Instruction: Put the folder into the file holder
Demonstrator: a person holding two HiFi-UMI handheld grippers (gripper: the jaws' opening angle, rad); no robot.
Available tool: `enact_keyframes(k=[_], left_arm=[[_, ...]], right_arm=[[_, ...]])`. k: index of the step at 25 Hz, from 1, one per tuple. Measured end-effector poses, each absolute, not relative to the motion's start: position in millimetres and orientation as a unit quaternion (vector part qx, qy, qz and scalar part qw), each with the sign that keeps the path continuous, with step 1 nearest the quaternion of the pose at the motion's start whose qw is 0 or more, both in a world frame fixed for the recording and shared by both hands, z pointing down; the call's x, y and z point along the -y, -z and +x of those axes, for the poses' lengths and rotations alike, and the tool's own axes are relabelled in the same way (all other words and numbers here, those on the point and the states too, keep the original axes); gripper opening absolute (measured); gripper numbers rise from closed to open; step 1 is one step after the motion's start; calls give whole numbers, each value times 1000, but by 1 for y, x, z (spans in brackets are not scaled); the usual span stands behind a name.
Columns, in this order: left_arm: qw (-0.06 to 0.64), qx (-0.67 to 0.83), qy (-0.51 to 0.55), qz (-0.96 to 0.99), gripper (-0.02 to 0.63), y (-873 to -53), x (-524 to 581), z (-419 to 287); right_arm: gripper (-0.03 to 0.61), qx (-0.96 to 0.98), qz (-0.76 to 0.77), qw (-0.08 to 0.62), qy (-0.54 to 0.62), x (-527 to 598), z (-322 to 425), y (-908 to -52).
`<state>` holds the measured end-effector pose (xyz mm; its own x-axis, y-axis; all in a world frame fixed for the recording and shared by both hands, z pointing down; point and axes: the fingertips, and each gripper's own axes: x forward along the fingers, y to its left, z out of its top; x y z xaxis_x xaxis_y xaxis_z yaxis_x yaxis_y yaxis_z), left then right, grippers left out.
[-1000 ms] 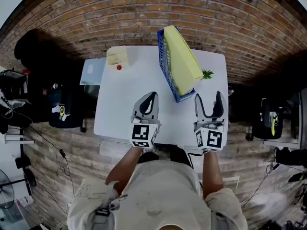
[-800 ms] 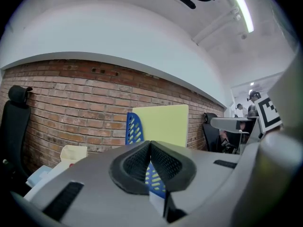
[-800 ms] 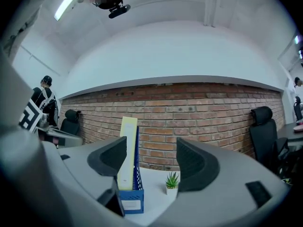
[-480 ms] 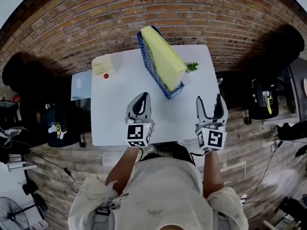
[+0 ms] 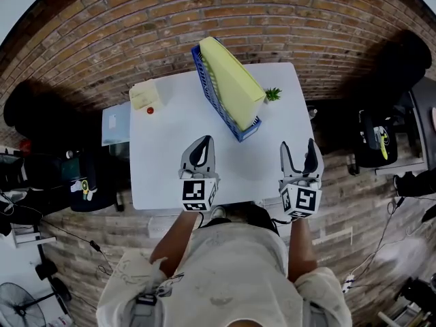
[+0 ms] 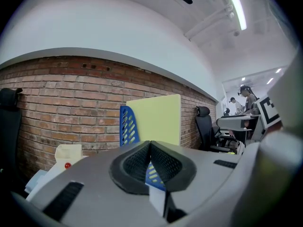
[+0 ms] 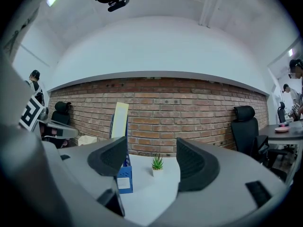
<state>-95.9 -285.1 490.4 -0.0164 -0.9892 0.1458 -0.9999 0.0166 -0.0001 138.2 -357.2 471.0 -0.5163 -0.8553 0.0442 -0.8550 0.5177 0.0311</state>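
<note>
At lower centre of the head view, my left hand-held gripper [image 5: 202,145], jaws pressed together on nothing, and my right hand-held gripper [image 5: 298,147], jaws spread and empty, hung over the table's [image 5: 163,169] near edge. Both were well apart from the blue file holder [image 5: 210,94] at upper centre. Any reach back in risked a knock, I judged: a nudge high on the yellow folder [image 5: 231,80] could tip folder and holder toward the small plant [image 5: 272,94] beside them. The folder sat inside the holder, flat, clean and pale yellow, rising well above its rim.
</note>
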Motion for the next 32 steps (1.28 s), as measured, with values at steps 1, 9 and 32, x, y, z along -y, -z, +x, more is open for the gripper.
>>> enact_keyframes(k=[1, 9, 32], left_arm=[[52, 711, -51, 699, 15, -490, 285, -96], [51, 712, -51, 699, 15, -491, 287, -93], [44, 712, -47, 700, 15, -481, 284, -81]], right_arm=[[342, 871, 490, 26, 1, 358, 138, -472], [336, 877, 480, 28, 5, 357, 132, -472], [20, 876, 482, 34, 4, 355, 134, -466]])
